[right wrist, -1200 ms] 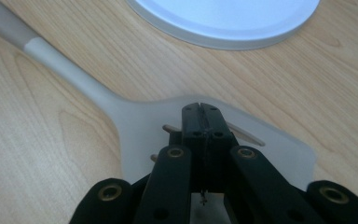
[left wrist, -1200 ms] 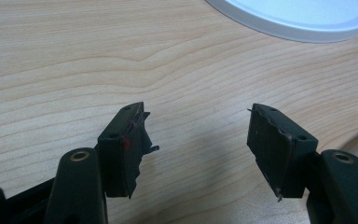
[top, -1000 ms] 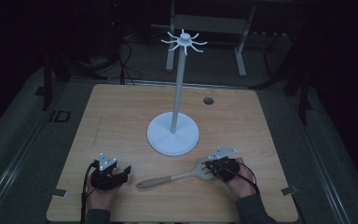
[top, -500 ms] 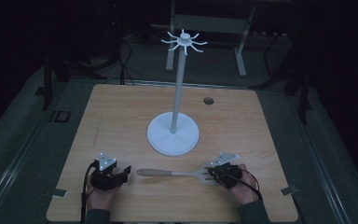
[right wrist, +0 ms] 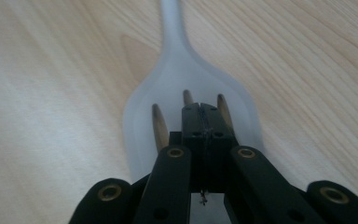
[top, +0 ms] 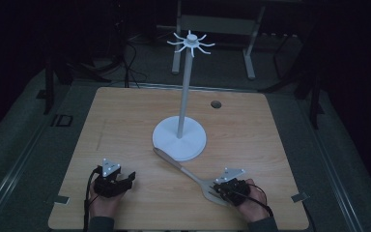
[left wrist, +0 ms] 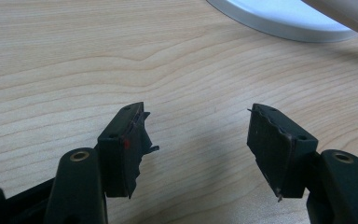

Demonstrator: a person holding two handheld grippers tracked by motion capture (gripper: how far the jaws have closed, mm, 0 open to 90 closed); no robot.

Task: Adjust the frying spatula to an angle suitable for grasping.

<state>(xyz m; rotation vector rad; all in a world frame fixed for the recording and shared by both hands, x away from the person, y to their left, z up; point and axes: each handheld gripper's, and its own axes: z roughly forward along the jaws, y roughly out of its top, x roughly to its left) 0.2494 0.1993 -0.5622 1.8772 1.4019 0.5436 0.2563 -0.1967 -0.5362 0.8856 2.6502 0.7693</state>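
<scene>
the right gripper (top: 221, 186) sits at the near right of the wooden table (top: 125, 116), held in a hand that comes in from the bottom edge. its jaws are pressed together on the slotted blade of a pale spatula (top: 189, 175). in the right gripper view the two black jaws meet on the blade's middle, with three slots of the spatula (right wrist: 182, 84) showing around them and the handle running away up the frame.

in the high view the spatula lies at a slant across the table, blade end near the right hand, handle end pointing up and left toward the round white base of the stand (top: 179, 137). the handle tip is just beside that base, at its near edge; whether they touch cannot be told. the stand's pole rises upright to a ring of short hooks at the top.

the left gripper (top: 128, 178) rests at the near left of the table, well apart from the spatula. its jaws are spread wide over bare wood in the left gripper view, nothing between them, with the stand base (left wrist: 279, 16) at the top edge.
</scene>
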